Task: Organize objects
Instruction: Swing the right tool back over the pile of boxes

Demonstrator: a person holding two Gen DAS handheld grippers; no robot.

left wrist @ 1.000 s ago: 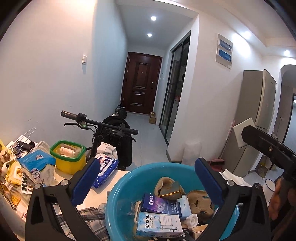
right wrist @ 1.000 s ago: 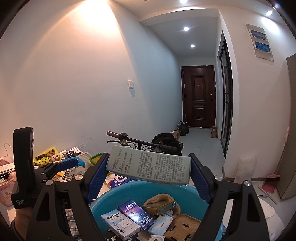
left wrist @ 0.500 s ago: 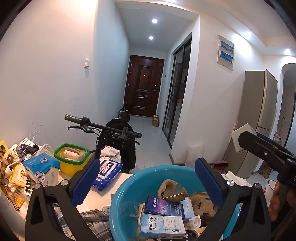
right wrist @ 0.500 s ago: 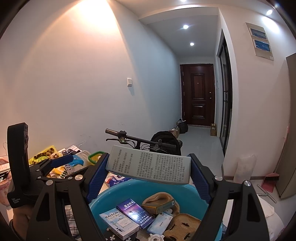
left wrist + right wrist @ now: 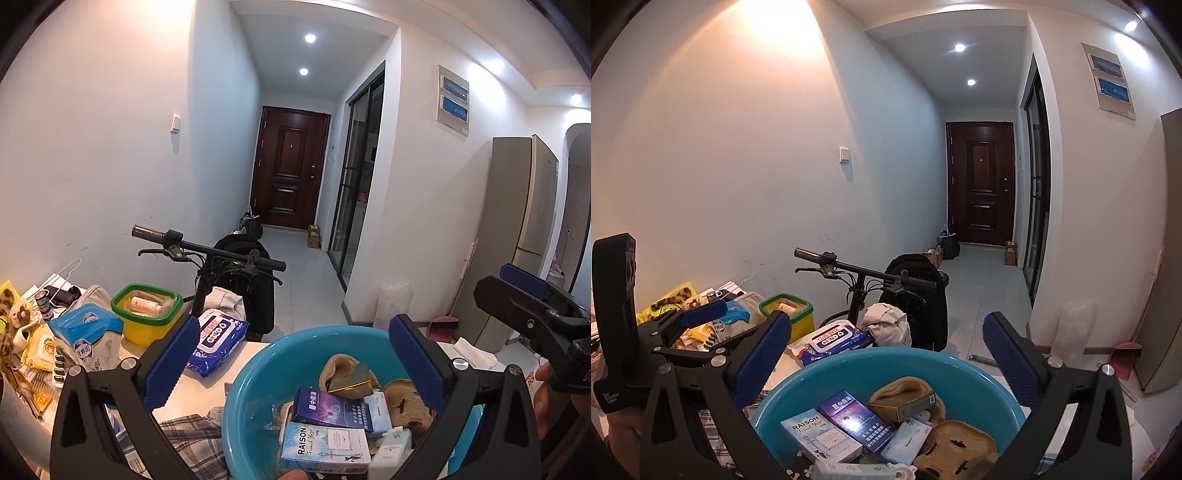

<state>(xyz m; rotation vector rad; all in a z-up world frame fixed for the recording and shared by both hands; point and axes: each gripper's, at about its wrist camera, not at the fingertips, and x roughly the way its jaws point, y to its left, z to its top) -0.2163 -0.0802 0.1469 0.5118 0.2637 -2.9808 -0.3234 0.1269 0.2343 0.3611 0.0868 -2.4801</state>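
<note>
- Found the right gripper (image 5: 886, 321) spread to its widest above the teal basin (image 5: 871, 354) — jaws had just been opening, nothing between the pads.
- Found the left gripper (image 5: 294, 325) likewise wide apart and empty, hovering over the same basin from the other side.
- Noted the basin on the white table (image 5: 207, 387), already filled: RAISON box (image 5: 820, 435), purple box (image 5: 855, 417), a gold-edged pack and brown fabric pieces, with a long pale box (image 5: 849, 470) at the near edge.
- Judged the release as done and the next pick as the step in hand.
- Saw loose candidates left of the basin: the blue wet-wipes pack (image 5: 218, 339) just beside the rim, the yellow tub with green rim (image 5: 147, 325), the blue tissue pack (image 5: 88, 328).
- Judged best to lift clear of the rim first, then approach the wipes pack across its short side — soft, so closed gently.
- Judged wise to keep the two tools apart, since both crowded the basin.
</note>
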